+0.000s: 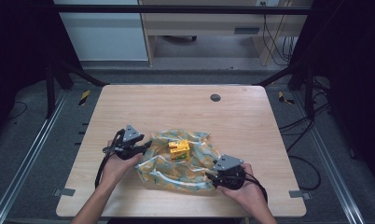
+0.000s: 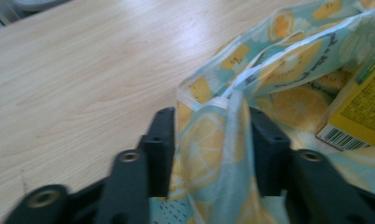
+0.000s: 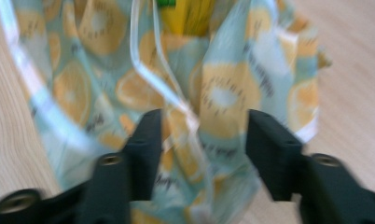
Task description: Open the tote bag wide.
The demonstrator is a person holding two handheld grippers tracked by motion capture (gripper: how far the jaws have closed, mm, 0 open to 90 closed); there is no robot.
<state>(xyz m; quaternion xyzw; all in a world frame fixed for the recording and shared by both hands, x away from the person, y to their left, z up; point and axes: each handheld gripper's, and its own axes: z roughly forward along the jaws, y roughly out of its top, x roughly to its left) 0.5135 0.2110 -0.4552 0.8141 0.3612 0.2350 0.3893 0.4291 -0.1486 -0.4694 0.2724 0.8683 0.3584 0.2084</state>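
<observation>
Between the parted jaws of the left claw (image 2: 209, 154) and right claw (image 3: 202, 156) lies loose bag (image 1: 178, 163) cloth; a yellow box (image 1: 179, 150) sits inside the bag

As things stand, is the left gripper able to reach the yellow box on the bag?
Probably yes: the left gripper is open beside the bag, and the yellow box lies uncovered nearby, only loose fabric between.

A pale wooden table (image 1: 129, 102) carries a crumpled light-blue cloth bag printed with orange slices (image 1: 195, 175) on its near half. A small yellow carton box (image 1: 179, 150) sits in the bag's middle. The left gripper (image 1: 147, 145) lies at the bag's left edge, the right gripper (image 1: 210, 176) at its near right corner. Bag fabric lies between each gripper's jaws.
</observation>
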